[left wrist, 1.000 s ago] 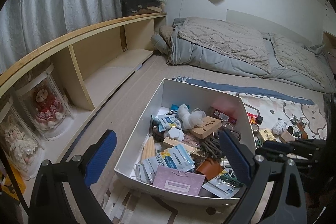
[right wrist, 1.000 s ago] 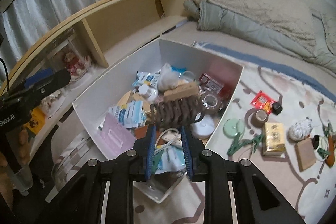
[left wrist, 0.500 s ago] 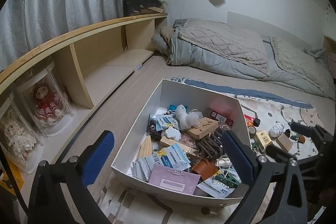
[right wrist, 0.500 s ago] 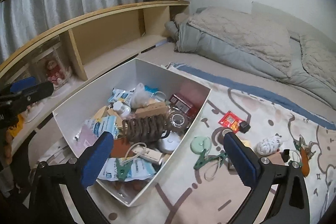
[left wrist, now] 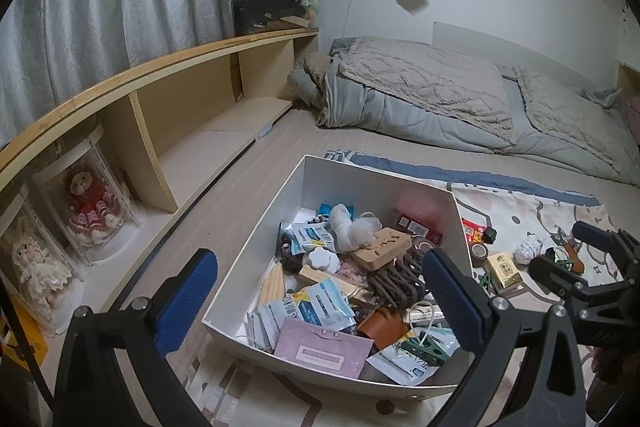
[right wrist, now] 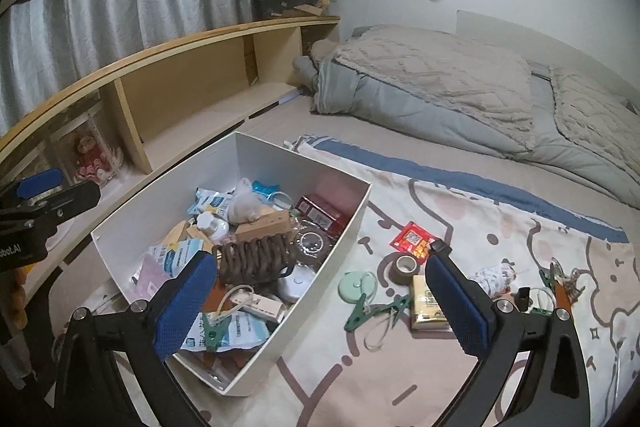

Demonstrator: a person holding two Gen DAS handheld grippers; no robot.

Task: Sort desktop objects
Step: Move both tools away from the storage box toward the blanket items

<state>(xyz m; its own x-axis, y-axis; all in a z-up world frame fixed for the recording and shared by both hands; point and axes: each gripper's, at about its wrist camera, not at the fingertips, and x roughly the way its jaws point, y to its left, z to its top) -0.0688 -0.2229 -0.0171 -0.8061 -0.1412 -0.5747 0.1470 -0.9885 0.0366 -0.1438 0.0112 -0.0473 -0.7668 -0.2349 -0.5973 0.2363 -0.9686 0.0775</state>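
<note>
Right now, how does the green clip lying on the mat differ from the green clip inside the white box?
The green clip on the mat lies outside the white box, flat on the patterned cloth beside a yellow packet. The green clip in the box rests on top of printed packets among the clutter. Both are green clothespin-style clips, neither touched by a gripper.

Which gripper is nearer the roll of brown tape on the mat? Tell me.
Right. The right gripper hangs open just over the brown tape roll; the left gripper is over the white box, farther away.
</note>
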